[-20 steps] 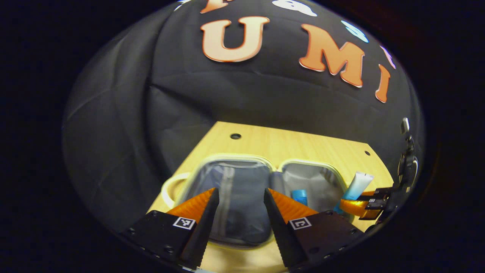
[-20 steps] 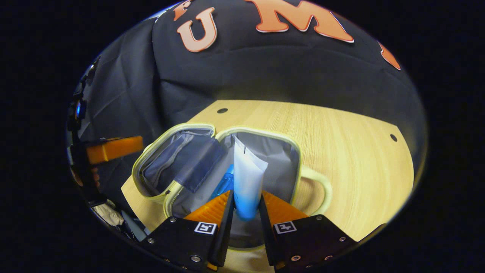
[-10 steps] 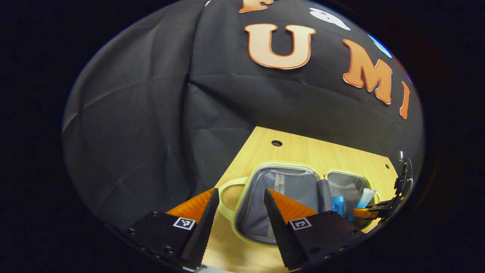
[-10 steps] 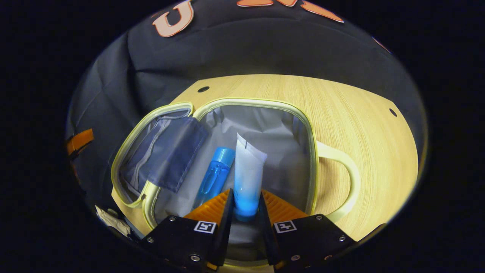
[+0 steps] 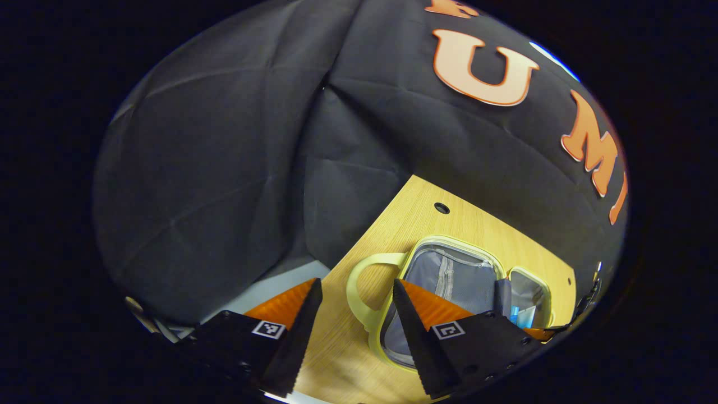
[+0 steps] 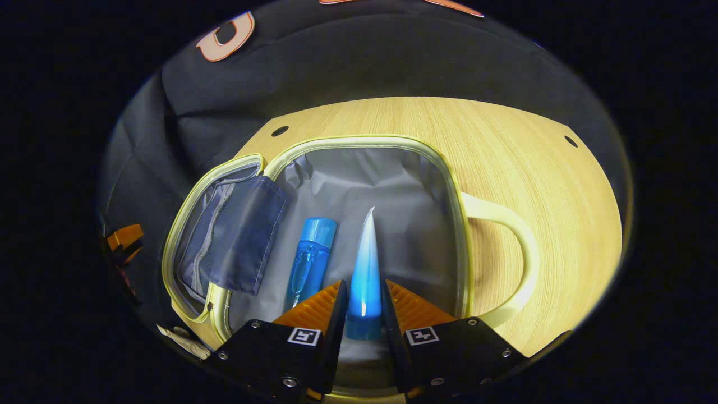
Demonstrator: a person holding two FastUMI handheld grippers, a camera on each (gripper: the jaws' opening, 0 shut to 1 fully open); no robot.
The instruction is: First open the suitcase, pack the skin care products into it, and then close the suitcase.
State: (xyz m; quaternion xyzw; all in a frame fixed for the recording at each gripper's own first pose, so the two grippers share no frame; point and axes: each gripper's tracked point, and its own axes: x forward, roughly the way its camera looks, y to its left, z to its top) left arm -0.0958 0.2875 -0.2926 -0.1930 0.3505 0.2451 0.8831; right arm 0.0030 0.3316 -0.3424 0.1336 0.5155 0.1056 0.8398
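While the right gripper (image 6: 362,314) clamps the blue tube (image 6: 363,280) over the open suitcase (image 6: 437,168) beside the blue bottle (image 6: 309,258), the left gripper (image 5: 353,314) hangs wide, empty, above the desk (image 5: 404,207).

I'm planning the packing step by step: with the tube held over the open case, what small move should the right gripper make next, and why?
Probably lower a little and open. The right gripper is shut on the blue-and-white tube, which is over the grey lining of the open suitcase, beside the blue bottle already lying inside. The left gripper is open, off by the handle.
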